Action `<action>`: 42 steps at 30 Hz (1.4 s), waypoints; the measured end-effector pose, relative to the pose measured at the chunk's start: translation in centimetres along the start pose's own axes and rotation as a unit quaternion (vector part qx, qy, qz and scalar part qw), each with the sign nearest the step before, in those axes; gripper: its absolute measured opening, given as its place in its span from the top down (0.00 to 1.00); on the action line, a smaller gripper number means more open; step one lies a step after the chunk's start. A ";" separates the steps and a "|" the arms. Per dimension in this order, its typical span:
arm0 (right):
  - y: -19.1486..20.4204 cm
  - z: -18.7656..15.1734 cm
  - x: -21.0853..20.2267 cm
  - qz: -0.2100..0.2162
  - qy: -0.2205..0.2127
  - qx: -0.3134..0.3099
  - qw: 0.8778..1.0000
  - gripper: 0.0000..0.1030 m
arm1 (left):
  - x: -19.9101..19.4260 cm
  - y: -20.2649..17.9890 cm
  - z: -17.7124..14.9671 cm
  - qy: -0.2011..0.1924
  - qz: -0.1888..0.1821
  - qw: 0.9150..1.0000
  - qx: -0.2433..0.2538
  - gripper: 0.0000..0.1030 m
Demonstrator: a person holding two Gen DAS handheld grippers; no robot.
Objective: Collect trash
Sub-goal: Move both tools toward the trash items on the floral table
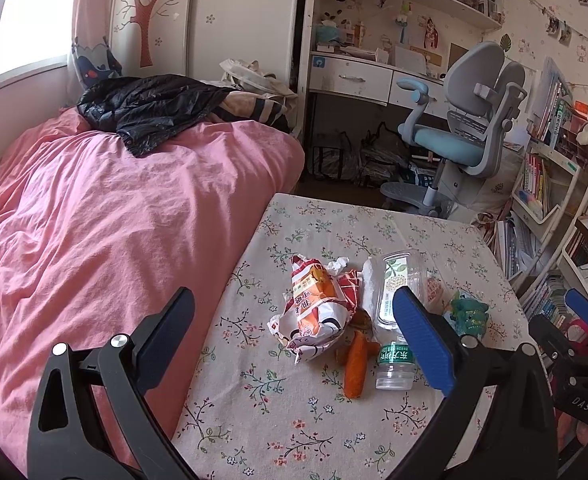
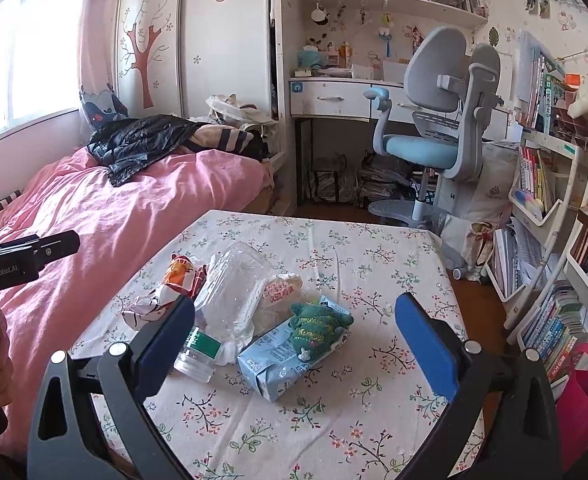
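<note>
Left wrist view, left hand-held gripper (image 1: 294,324) wide open, empty

Left view: the clear plastic bottle (image 1: 393,320) sits half behind the blue pad, its label print too small to read. Right view: the milk carton (image 2: 282,356) hides under a green knitted toy (image 2: 317,326), and the table (image 2: 373,420) is cut off at the bottom edge.

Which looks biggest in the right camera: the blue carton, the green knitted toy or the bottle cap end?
1. Blue carton, biggest.
2. Green knitted toy, lying on the carton.
3. Bottle cap end, smallest, though partly hidden behind the right tool's finger.
</note>
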State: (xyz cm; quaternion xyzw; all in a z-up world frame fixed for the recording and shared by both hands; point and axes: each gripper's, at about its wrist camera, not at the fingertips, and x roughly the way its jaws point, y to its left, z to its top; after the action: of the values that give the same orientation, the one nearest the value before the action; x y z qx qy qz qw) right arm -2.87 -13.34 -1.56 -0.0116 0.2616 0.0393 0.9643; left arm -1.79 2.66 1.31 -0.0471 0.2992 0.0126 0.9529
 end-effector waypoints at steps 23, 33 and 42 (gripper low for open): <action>-0.6 0.2 0.2 -0.004 0.002 0.004 1.000 0.06 | 0.6 1.0 -0.6 0.010 0.013 1.000 0.013 0.07; -2.9 0.3 0.4 -0.019 0.008 0.037 0.999 0.06 | 2.2 6.1 -0.4 0.043 0.039 0.997 -0.044 0.07; -4.5 -0.3 1.1 0.004 0.037 0.077 0.996 0.06 | 3.9 4.9 -1.2 0.067 0.037 0.997 -0.027 0.07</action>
State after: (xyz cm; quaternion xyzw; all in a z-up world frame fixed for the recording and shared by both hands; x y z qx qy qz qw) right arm -1.74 -17.74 -2.35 0.0621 0.2990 0.0230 0.9519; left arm 0.45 7.44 -2.27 -0.0623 0.3632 0.0523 0.9282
